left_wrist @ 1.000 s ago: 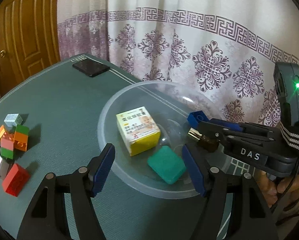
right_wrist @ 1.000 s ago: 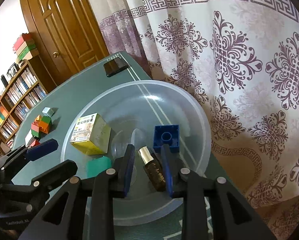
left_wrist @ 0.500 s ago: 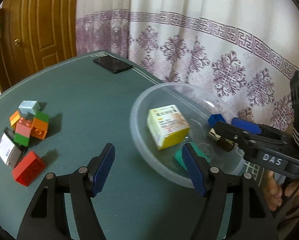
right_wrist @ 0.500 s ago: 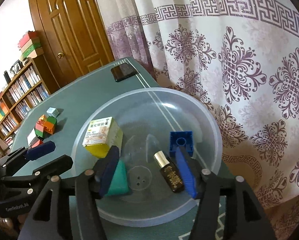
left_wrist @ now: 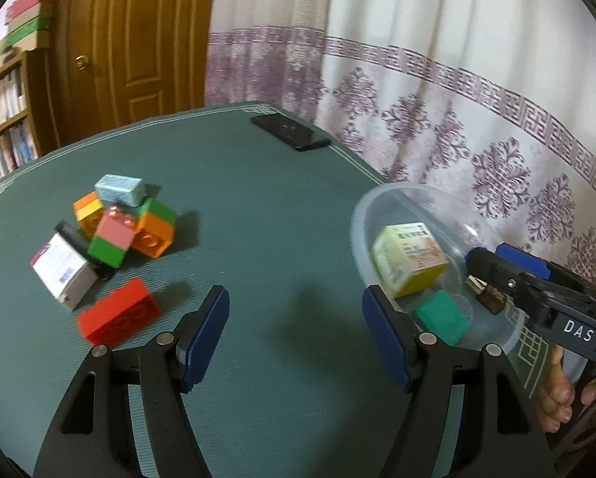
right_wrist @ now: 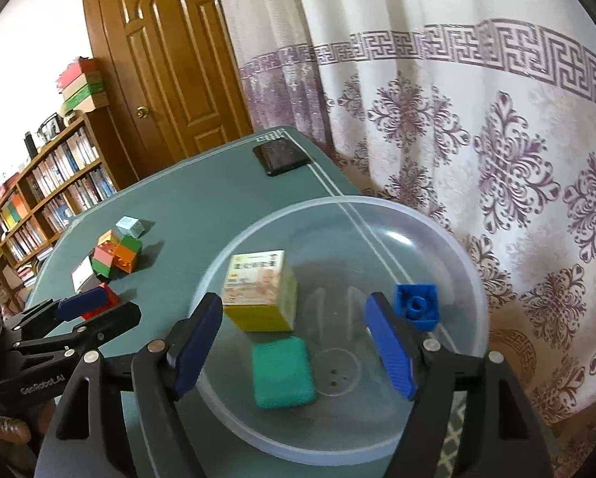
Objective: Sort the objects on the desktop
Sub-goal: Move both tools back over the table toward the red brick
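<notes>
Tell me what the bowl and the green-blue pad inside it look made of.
Bowl: looks like clear, glossy plastic; the tablecloth lines show through and its wall catches highlights. Green-blue pad: matte and rounded at the corners, possibly soft rubber or sponge; hard to say.

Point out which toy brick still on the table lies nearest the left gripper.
The red brick, lying alone just ahead of the left gripper. The orange, green and pink bricks sit clustered farther back, beside the white box.

Home room: bookshelf (right_wrist: 55, 183), patterned curtain (right_wrist: 477, 119), wooden door (right_wrist: 166, 67)
</notes>
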Action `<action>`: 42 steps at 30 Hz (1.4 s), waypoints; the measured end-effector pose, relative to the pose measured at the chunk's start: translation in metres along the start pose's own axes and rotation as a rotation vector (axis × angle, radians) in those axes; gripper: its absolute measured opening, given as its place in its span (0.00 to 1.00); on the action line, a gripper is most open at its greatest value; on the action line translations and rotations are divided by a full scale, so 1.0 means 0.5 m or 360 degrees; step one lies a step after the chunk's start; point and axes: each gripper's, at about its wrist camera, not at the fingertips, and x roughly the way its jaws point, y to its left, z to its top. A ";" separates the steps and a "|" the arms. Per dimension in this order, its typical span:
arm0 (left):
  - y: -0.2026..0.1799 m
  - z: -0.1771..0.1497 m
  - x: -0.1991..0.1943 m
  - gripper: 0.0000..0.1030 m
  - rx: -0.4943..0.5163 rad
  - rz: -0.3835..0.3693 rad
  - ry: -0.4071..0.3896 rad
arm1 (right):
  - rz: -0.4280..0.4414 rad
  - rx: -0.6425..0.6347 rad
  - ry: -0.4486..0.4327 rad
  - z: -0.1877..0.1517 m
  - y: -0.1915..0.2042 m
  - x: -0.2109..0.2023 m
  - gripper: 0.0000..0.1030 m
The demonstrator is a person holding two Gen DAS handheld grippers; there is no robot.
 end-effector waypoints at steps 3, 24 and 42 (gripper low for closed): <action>0.028 -0.002 -0.011 0.71 -0.0031 0.0036 -0.0010 | 0.0026 -0.0022 -0.0003 0.005 0.022 0.004 0.76; 0.236 -0.025 -0.086 0.71 -0.0325 0.0323 -0.0104 | 0.0300 -0.0257 0.0049 0.016 0.213 0.059 0.77; 0.355 -0.061 -0.111 0.71 -0.0502 0.0434 -0.0111 | 0.0500 -0.0536 0.0241 -0.025 0.392 0.147 0.77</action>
